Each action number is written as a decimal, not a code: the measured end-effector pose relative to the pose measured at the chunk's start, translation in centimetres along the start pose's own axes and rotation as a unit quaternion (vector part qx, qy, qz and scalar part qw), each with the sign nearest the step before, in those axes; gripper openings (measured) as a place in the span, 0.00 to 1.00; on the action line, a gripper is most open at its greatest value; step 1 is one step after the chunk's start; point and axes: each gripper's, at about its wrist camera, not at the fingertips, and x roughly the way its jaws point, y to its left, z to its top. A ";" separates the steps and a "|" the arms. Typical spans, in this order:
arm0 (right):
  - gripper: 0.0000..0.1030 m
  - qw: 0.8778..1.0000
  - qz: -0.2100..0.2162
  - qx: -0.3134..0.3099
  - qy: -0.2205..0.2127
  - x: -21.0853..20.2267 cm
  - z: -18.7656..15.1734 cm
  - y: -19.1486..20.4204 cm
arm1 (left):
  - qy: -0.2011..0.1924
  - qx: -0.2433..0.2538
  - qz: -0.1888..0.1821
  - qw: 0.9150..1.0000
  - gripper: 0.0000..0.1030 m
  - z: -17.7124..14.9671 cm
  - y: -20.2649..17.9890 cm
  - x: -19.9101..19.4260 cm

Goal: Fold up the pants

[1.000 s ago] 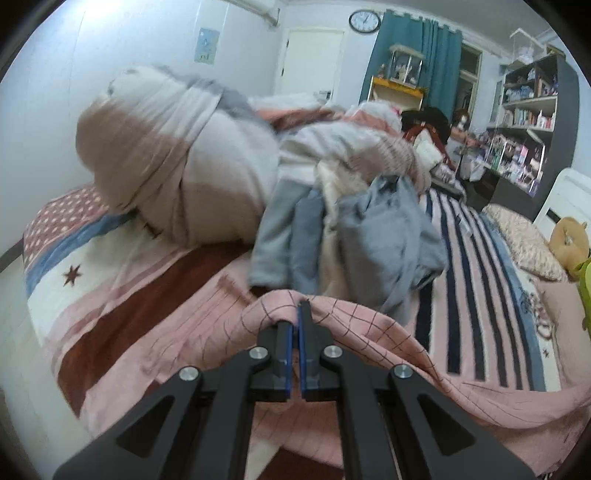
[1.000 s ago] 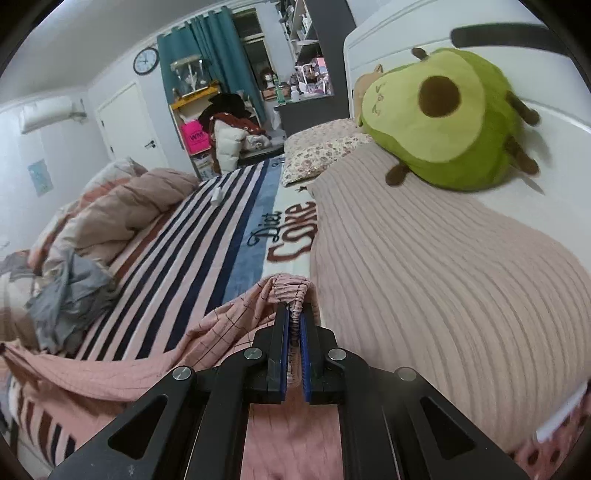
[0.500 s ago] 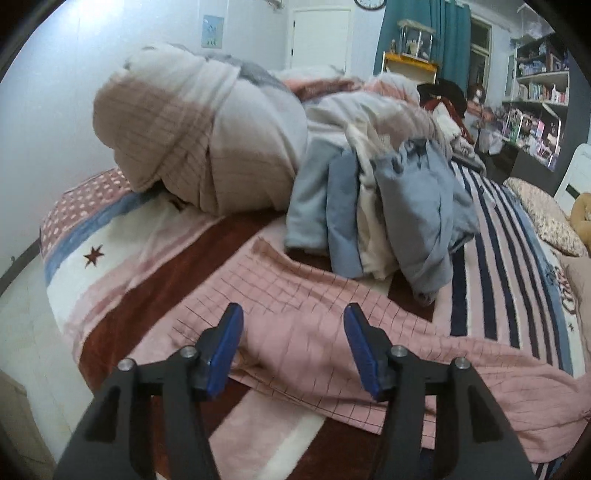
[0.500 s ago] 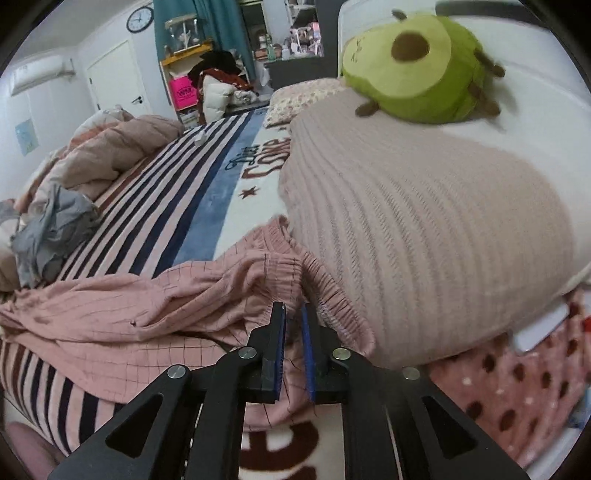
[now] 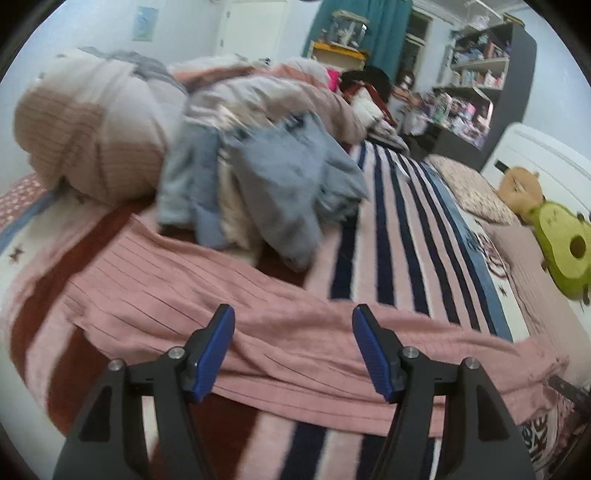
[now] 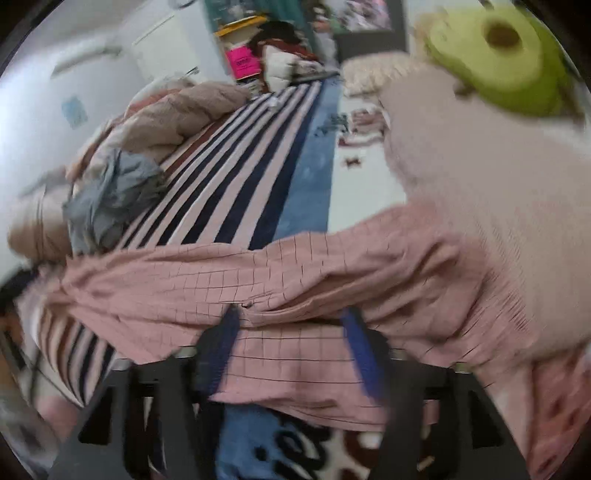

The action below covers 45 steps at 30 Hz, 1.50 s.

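Observation:
Pink checked pants (image 5: 177,295) lie stretched across the striped bed cover (image 5: 384,240), legs to the left, in the left wrist view. My left gripper (image 5: 293,332) hovers over their near edge, its jaws opening, blue pads apart and not touching the cloth. In the right wrist view the same pants (image 6: 295,273) lie flat, their gathered waistband against a beige ribbed pillow (image 6: 498,177). My right gripper (image 6: 291,332) is blurred, its jaws opening above the cloth, with nothing pinched.
A heap of grey and blue clothes (image 5: 266,184) and a rolled duvet (image 5: 96,125) lie behind the pants. A green avocado plush (image 5: 561,243) sits by the white headboard at right. Shelves (image 5: 476,81) and a teal curtain (image 5: 354,26) stand beyond the bed.
Both grippers let go of the pink pants and opened wide. The pants dropped from a lifted fold to lying flat on the bed. Both hands moved lower over the cloth.

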 end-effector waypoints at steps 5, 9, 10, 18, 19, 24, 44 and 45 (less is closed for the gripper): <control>0.64 0.996 -0.009 0.087 -0.035 1.8 0.0 -1.8 | 0.020 0.020 -0.003 1.000 0.60 -1.6 -2.5 1.6; 0.29 0.991 -0.041 0.110 -0.059 2.5 0.5 -2.4 | 0.020 0.028 0.002 0.999 0.60 -1.9 -3.2 2.0; 0.12 0.991 -0.042 0.110 -0.057 2.5 0.4 -2.5 | 0.020 0.029 0.002 0.999 0.60 -1.9 -3.3 2.0; 0.03 0.994 -0.017 0.087 -0.066 -0.8 -1.6 -2.2 | 0.016 0.045 0.007 0.999 0.60 -1.9 -4.2 2.0; 0.03 0.994 -0.015 0.089 -0.066 -1.1 -2.0 -2.2 | 0.016 0.048 0.007 0.999 0.60 -1.9 -4.3 2.0; 0.03 0.993 -0.013 0.103 -0.061 -2.5 -3.4 -3.3 | 0.016 0.053 0.005 0.998 0.60 -2.3 -4.4 1.8; 0.44 0.989 -0.080 0.055 -0.115 -7.2 -3.7 -3.0 | 0.065 0.054 -0.036 0.996 0.66 -4.6 -4.2 3.9; 0.44 0.988 -0.092 0.040 -0.118 -7.1 -3.0 -2.7 | 0.064 0.055 -0.037 0.996 0.66 -4.6 -4.4 3.9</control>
